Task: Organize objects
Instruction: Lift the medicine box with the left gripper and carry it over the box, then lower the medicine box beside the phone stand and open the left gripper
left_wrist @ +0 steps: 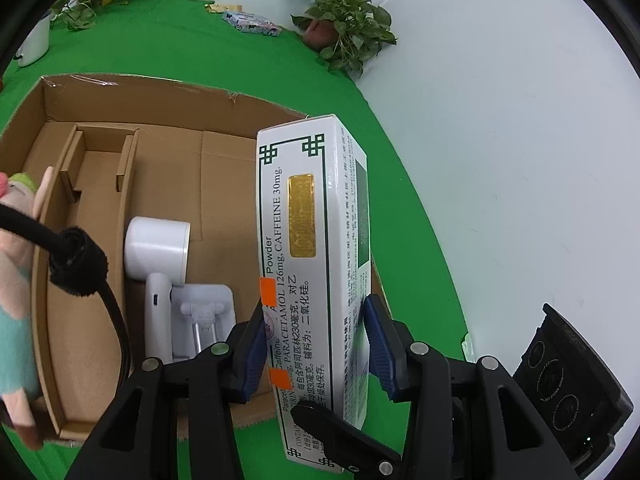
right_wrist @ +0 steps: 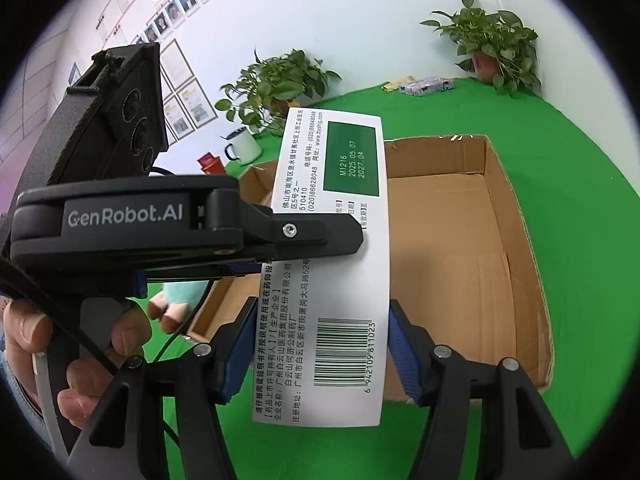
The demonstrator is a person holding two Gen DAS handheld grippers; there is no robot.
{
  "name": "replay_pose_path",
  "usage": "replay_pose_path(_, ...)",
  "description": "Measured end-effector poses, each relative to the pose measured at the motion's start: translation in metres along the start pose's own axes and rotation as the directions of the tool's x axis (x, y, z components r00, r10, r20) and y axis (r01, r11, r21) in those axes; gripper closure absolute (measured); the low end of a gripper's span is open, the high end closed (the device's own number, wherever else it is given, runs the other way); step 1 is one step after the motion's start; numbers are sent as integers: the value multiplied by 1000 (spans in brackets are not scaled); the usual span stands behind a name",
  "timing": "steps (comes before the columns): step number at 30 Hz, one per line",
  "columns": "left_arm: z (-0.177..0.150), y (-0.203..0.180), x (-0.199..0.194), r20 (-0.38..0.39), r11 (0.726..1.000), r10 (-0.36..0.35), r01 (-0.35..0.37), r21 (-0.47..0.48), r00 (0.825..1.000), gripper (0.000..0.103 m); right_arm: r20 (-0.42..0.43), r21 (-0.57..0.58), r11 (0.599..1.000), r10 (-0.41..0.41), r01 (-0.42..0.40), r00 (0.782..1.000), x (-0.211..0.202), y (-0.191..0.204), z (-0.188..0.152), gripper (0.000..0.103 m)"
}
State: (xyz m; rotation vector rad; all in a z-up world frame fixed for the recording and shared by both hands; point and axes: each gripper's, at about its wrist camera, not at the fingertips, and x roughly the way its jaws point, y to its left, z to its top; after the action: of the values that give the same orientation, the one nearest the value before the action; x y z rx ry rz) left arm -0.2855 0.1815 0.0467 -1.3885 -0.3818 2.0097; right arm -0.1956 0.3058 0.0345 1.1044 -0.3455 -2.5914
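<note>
While both claws pinch medicine box [left_wrist: 312,264] | left claw [left_wrist: 316,344] | right claw [right_wrist: 320,344] | box base cropped

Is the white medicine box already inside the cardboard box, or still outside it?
Still outside. The medicine box is held above the cardboard box, near its right wall, between the fingers of both grippers, left and right.

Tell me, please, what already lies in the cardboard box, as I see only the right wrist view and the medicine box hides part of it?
Observer: A white handheld device and a white stand lie side by side on the cardboard box floor.
Operator: Is the box divided?
Observer: Yes, a cardboard divider fences off a narrow strip; both items lie outside it.
Operator: What is on the medicine box other face?
Observer: A gold label and the words PARACETAMOL and CAFFEINE.
</note>
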Motion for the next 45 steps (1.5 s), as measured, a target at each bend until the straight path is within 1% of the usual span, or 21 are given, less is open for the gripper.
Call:
replay_pose_path(5,22,10,21,-12,1000,6,-6,-20,1000,60,-23,7,1000,2,-2,1000,18,-14,12,43)
replay_pose_path(9,32,24,44,-53,999,3,-5,-37,999,60,-60,16,1000,-5,6,998,33,-23,16,43)
replay_pose_path(13,38,40,72,-101,998,-9,2,-63,995,60,-88,19,999,-38,39,995,49,-32,8,43)
replay_pose_path(17,43,54,96,-131,995,-27,14,-98,991,59,-128,31,998,-53,58,990,62,-41,5,43)
replay_pose_path(20,47,59,109,-155,993,-12,-6,-115,988,58,-152,31,997,-66,71,986,70,-47,2,43)
replay_pose_path(24,51,63,126,-184,993,-3,-18,-113,983,56,-169,38,995,-84,92,982,77,-53,-2,43)
replay_pose_path(26,54,64,132,-207,994,-10,-12,-105,978,54,-169,39,994,-94,102,981,78,-54,-4,43)
replay_pose_path(28,58,64,136,-234,996,-7,-14,-91,972,53,-168,26,991,-128,134,978,77,-53,-7,43)
replay_pose_path(29,60,65,137,-240,995,-9,-14,-95,971,53,-164,24,990,-131,137,978,77,-53,-8,43)
replay_pose_path(31,63,66,133,-238,996,13,-35,-87,971,53,-170,22,984,-170,176,971,79,-52,-9,43)
replay_pose_path(34,67,64,117,-200,996,52,-66,-63,978,53,-188,27,980,-187,195,964,83,-52,-14,43)
replay_pose_path(36,67,62,99,-155,993,111,-117,-31,982,53,-187,10,977,-205,211,961,84,-49,-14,43)
replay_pose_path(38,65,60,82,-118,987,160,-161,3,980,53,-203,-13,975,-218,220,955,86,-42,-15,41)
replay_pose_path(40,59,63,63,-80,982,189,-188,21,979,53,-221,-19,974,-225,226,949,87,-39,-15,38)
replay_pose_path(42,52,66,43,-53,982,188,-188,19,981,53,-238,-8,977,-207,211,949,90,-39,-17,34)
replay_pose_path(44,48,72,23,-5,977,214,-214,7,977,53,-255,-1,979,-196,203,947,93,-39,-21,33)
replay_pose_path(45,33,88,4,11,973,230,-230,7,973,53,-254,-14,977,-208,212,945,93,-37,-22,33)
